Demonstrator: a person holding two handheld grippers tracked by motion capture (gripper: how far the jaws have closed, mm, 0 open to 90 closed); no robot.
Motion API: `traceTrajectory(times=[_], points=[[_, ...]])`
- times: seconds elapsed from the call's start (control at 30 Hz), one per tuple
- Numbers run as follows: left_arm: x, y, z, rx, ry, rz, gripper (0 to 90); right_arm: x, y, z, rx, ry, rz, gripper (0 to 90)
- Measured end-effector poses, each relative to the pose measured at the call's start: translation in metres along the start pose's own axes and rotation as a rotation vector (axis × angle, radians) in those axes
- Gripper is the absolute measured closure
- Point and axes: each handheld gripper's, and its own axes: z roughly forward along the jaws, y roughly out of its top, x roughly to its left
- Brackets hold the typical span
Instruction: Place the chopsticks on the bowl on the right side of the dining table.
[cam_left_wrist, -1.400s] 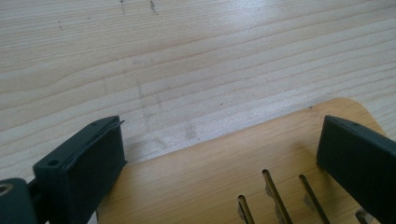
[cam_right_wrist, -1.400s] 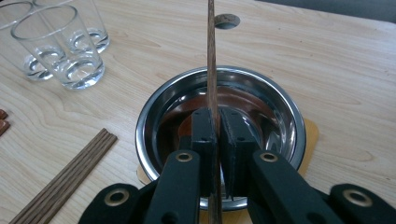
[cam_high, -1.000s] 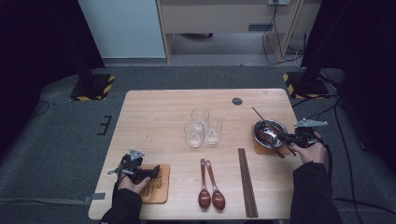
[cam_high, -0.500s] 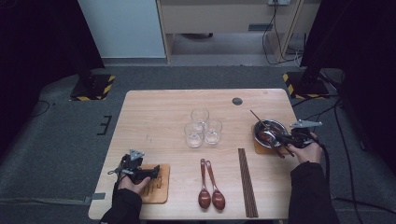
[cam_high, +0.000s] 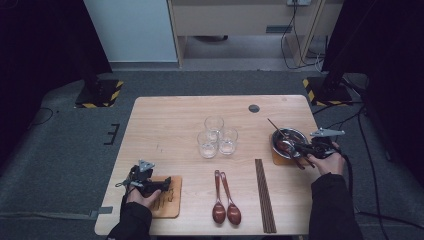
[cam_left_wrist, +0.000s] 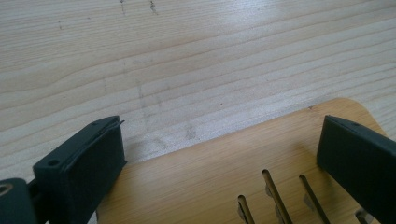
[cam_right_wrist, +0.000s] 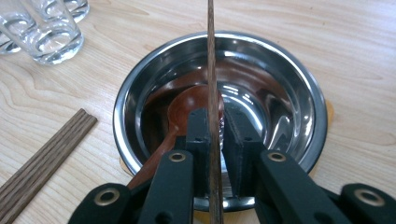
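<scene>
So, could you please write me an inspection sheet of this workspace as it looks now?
Surface: wooden table, light scuffs.
Job's things: steel bowl with a brown spoon inside; one chopstick leaning over it.
Clutter: three glasses, two spoons, chopstick bundle, black disc.
Grippers: left gripper open over slotted coaster; right gripper jaws just opening, chopstick between them.
Cables: gripper cable; floor cables.
Surroundings: grey carpet, striped stand feet.
</scene>
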Motion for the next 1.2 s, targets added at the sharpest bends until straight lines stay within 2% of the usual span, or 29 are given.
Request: traceTrajectory(times=[0.3,0.7,1.2], points=[[0.000,0.000,0.000,0.000,0.000,0.000,0.0,0.005,0.004,-0.019,-0.059,-0.015,0.005,74.2],[0.000,0.000,0.000,0.000,0.000,0.000,0.0,0.017,0.007,-0.046,-0.124,-0.007,0.021,67.8],[0.000,0.000,0.000,0.000,0.000,0.001,0.0,0.035,0.007,-0.070,-0.173,0.010,-0.007,63.2]])
